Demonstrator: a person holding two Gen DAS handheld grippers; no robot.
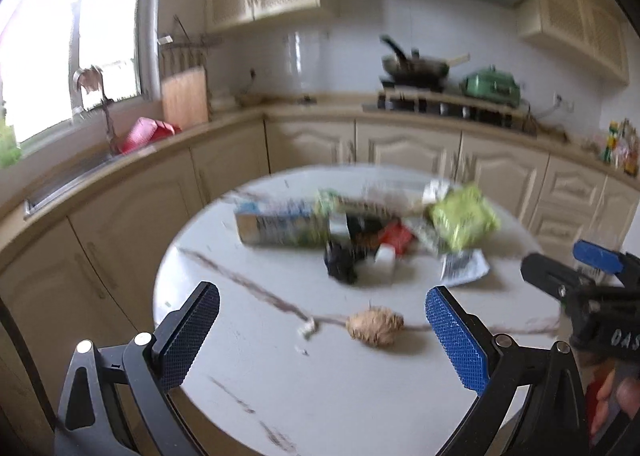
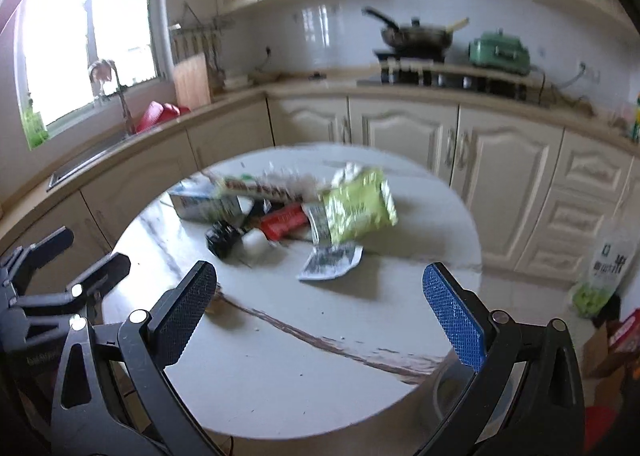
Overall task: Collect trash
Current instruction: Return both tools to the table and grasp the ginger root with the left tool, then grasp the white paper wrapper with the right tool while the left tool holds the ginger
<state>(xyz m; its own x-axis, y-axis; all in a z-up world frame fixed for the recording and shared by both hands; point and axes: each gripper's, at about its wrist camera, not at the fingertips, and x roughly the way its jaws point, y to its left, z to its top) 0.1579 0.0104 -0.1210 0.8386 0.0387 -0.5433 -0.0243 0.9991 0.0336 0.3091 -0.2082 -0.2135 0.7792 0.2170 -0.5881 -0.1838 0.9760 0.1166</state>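
Note:
A heap of trash lies mid-table on the round white marble table (image 1: 280, 376): a milk carton (image 1: 276, 226), a green snack bag (image 1: 464, 216), a red wrapper (image 1: 394, 236), a black crumpled piece (image 1: 340, 262) and a printed paper wrapper (image 1: 464, 266). A brown fuzzy ball (image 1: 374, 326) sits alone, nearer, just beyond my left gripper (image 1: 323, 292), which is open and empty. My right gripper (image 2: 320, 270) is open and empty too, short of the paper wrapper (image 2: 330, 262) and green bag (image 2: 356, 208). Each gripper shows at the edge of the other's view.
Cream cabinets and a counter curve behind the table, with a sink (image 1: 80, 172) on the left and a stove with a wok (image 1: 416, 70) and a green pot (image 1: 492, 86) at the back. A plastic bag (image 2: 608, 268) and boxes stand on the floor at right.

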